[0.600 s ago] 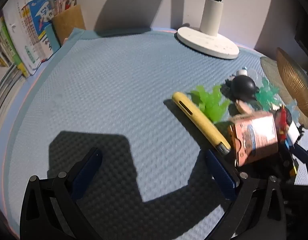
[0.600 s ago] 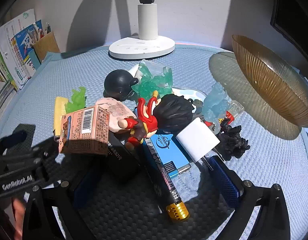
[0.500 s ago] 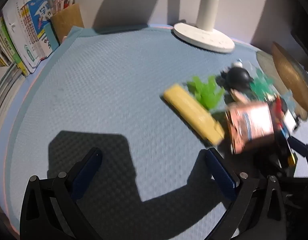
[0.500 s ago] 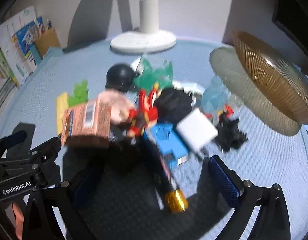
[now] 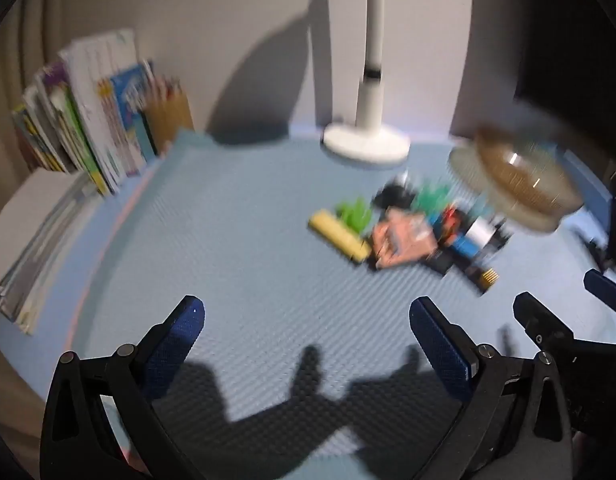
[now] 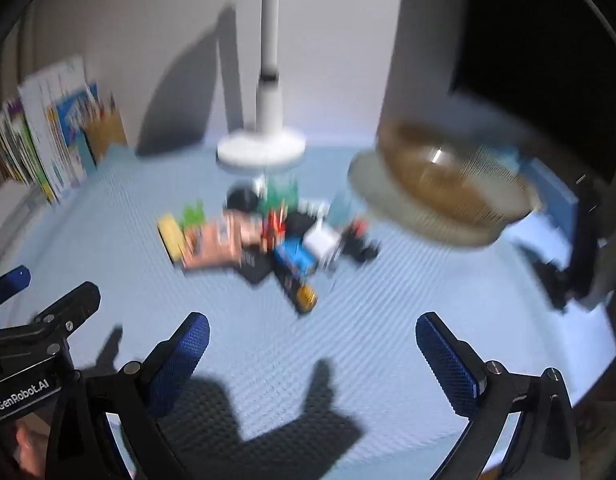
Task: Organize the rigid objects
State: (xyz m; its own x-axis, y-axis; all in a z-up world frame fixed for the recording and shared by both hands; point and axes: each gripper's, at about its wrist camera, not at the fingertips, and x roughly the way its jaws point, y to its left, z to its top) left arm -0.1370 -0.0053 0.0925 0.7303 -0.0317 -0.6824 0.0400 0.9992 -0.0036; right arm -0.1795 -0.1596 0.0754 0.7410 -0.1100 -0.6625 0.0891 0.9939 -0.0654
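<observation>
A blurred pile of small objects lies mid-mat: a yellow bar (image 5: pixel 339 237) (image 6: pixel 171 236), a pink box (image 5: pixel 404 245) (image 6: pixel 212 249), green plastic pieces (image 5: pixel 354 214), a blue card (image 6: pixel 295 257) and a gold-capped pen (image 6: pixel 306 297). An amber ribbed bowl (image 5: pixel 524 176) (image 6: pixel 448 176) stands to the pile's right. My left gripper (image 5: pixel 306 330) is open and empty, well short of the pile. My right gripper (image 6: pixel 312 338) is open and empty, also short of it. The left gripper's fingers (image 6: pixel 70 306) show at the right view's left edge.
A white lamp base (image 5: pixel 366 146) (image 6: pixel 262 152) stands behind the pile by the wall. Books and a pencil holder (image 5: pixel 104 120) line the mat's back left. A dark monitor (image 6: pixel 540 72) and its stand (image 6: pixel 580 252) are at the right.
Both grippers have pulled back and up from the pile, which now looks smaller and farther off. Both views are motion-blurred. Both grippers stay open.
</observation>
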